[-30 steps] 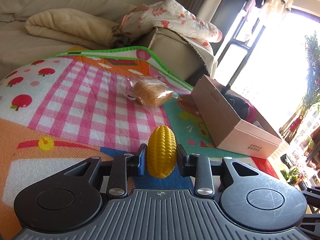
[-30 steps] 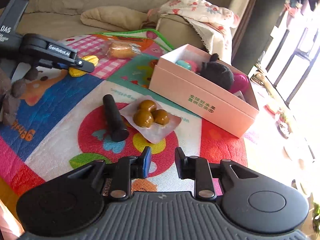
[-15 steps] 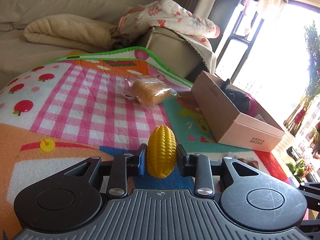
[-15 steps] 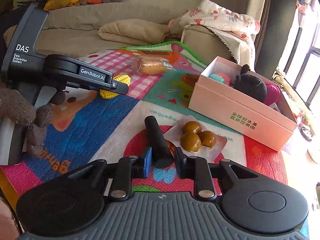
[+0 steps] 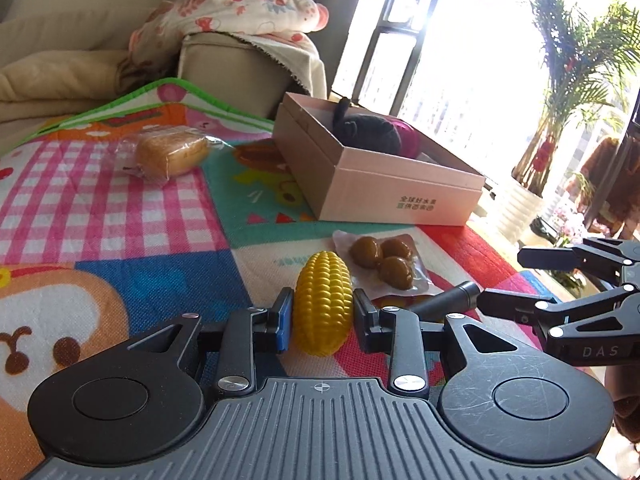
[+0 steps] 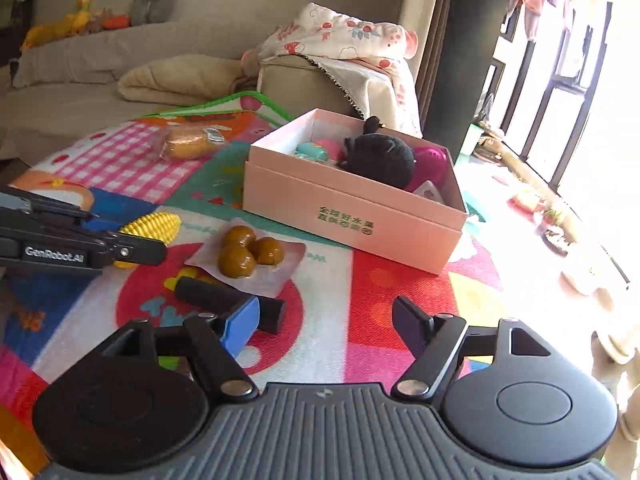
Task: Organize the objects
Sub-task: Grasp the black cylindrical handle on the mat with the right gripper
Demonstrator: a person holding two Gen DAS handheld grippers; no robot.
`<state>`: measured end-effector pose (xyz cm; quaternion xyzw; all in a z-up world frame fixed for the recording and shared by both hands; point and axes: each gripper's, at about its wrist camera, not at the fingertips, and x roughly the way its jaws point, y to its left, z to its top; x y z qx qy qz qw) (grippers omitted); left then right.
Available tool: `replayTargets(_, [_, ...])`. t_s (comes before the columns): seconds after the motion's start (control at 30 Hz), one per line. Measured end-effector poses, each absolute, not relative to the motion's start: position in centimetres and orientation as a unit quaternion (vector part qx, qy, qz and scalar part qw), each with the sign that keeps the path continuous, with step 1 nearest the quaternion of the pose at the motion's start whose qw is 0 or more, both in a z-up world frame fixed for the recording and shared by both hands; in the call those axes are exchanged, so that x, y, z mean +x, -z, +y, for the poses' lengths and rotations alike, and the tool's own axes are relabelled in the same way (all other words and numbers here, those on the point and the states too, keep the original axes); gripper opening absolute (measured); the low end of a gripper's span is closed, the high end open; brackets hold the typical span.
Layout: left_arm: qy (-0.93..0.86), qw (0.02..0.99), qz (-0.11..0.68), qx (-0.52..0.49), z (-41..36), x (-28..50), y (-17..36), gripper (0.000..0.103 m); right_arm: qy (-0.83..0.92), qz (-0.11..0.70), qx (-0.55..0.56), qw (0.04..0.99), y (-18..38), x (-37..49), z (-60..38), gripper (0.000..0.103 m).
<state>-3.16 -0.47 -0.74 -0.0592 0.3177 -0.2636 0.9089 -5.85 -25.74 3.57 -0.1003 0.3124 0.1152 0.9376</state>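
My left gripper (image 5: 323,318) is shut on a yellow toy corn cob (image 5: 323,302) and holds it above the play mat; the corn also shows in the right wrist view (image 6: 150,226). My right gripper (image 6: 324,322) is open wide and empty, just in front of a black cylinder (image 6: 228,304) lying on the mat. A clear packet of brown balls (image 6: 246,254) lies behind the cylinder. A pink open box (image 6: 352,216) holds a black plush toy (image 6: 380,158) and colourful toys. A wrapped bread roll (image 5: 170,154) lies at the far left of the mat.
The colourful play mat (image 6: 380,292) lies on a raised surface whose right edge drops off near the window. A beige sofa with blankets (image 6: 180,80) stands behind. A potted plant (image 5: 560,80) stands by the window at the right.
My left gripper has carried the corn rightward toward the packet and the box. My right gripper has opened wide and shifted right, with the black cylinder now at its left finger.
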Motion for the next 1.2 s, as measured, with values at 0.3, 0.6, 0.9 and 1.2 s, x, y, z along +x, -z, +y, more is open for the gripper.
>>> replayTargets(0.3, [0.248, 0.91, 0.318, -0.091, 0.6, -3.0, 0.7, 0.034, -0.114, 0.319, -0.095, 0.936, -1.3, -5.2, -20.6, 0.085])
replayTargets(0.6, [0.236, 0.915, 0.318, -0.078, 0.3, -3.2, 0.7, 0.035, -0.122, 0.315, -0.084, 0.938, -2.9, -5.8, -22.0, 0.027])
replayTargets(0.9, [0.221, 0.921, 0.316, -0.053, -0.4, -3.7, 0.5, 0.035, -0.128, 0.304, -0.094, 0.939, -1.9, -6.7, -21.5, 0.053])
replayTargets(1.2, [0.192, 0.926, 0.311, -0.096, 0.9, -3.8, 0.7, 0.035, -0.061, 0.308, -0.108, 0.943, -1.2, -5.4, -22.2, 0.062])
